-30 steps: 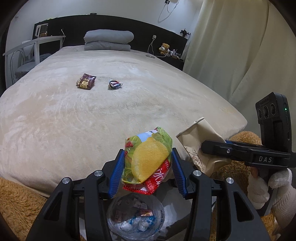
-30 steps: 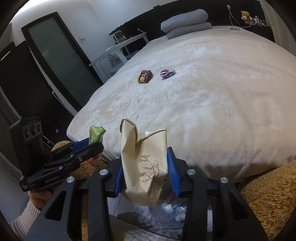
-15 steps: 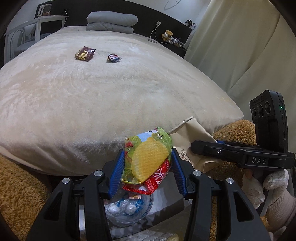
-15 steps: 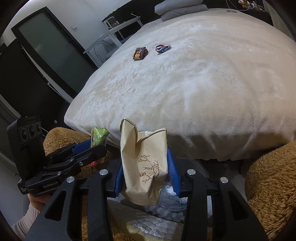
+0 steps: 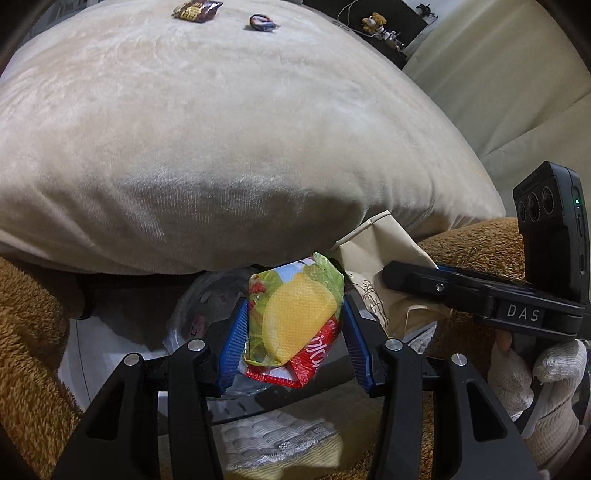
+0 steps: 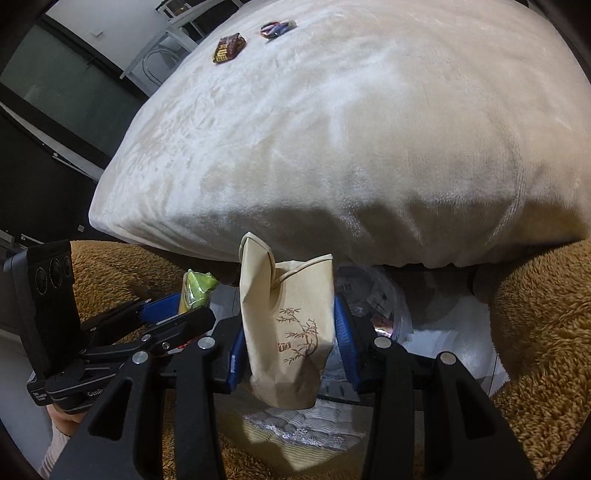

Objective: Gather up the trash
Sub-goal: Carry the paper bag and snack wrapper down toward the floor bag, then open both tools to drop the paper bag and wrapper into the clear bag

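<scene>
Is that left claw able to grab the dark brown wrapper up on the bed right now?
Probably not. The left gripper is already shut on a chip bag and sits low by the bin, while the brown wrapper lies far across the bed.

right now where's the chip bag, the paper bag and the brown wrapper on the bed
chip bag (image 5: pixel 295 321), left wrist view, on its yellow chip print
paper bag (image 6: pixel 291 325), right wrist view, on its printed front
brown wrapper (image 6: pixel 228 48), right wrist view, on its middle
</scene>
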Demonstrator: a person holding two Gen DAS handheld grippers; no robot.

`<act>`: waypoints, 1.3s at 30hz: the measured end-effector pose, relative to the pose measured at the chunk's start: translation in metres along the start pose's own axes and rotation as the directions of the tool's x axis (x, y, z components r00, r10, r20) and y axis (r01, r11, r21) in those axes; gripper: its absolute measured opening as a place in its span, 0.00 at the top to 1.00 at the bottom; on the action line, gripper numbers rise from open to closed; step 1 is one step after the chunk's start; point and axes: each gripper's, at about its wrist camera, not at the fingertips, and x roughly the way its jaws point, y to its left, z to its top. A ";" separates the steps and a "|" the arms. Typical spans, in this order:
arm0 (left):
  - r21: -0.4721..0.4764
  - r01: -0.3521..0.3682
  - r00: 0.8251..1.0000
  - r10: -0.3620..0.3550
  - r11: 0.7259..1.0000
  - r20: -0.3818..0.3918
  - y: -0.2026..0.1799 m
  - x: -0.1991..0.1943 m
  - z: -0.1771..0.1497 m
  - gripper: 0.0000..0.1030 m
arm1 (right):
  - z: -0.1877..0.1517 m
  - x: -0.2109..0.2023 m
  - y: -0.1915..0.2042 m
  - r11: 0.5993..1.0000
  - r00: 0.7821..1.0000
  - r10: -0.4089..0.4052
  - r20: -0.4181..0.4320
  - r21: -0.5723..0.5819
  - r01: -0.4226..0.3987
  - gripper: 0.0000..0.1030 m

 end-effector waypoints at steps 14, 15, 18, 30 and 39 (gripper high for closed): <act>-0.063 -0.087 0.984 0.076 0.994 -0.162 0.010 0.039 0.000 0.53 | 0.003 0.038 -0.014 0.996 0.986 -0.071 -0.148 0.051 0.079 0.58; -0.070 -0.093 0.982 0.080 0.993 -0.170 0.012 0.041 0.000 0.53 | 0.004 0.041 -0.015 0.995 0.985 -0.072 -0.158 0.058 0.082 0.58; -0.085 -0.099 0.979 0.082 0.991 -0.187 0.015 0.045 0.000 0.53 | 0.006 0.048 -0.019 0.993 0.981 -0.058 -0.182 0.090 0.075 0.57; -0.079 -0.107 0.972 0.087 0.991 -0.220 0.017 0.051 -0.002 0.52 | 0.006 0.047 -0.022 0.992 0.982 -0.057 -0.183 0.100 0.076 0.51; -0.088 -0.108 0.973 0.087 0.990 -0.213 0.019 0.049 -0.002 0.40 | 0.008 0.045 -0.024 0.990 0.983 -0.050 -0.177 0.120 0.072 0.45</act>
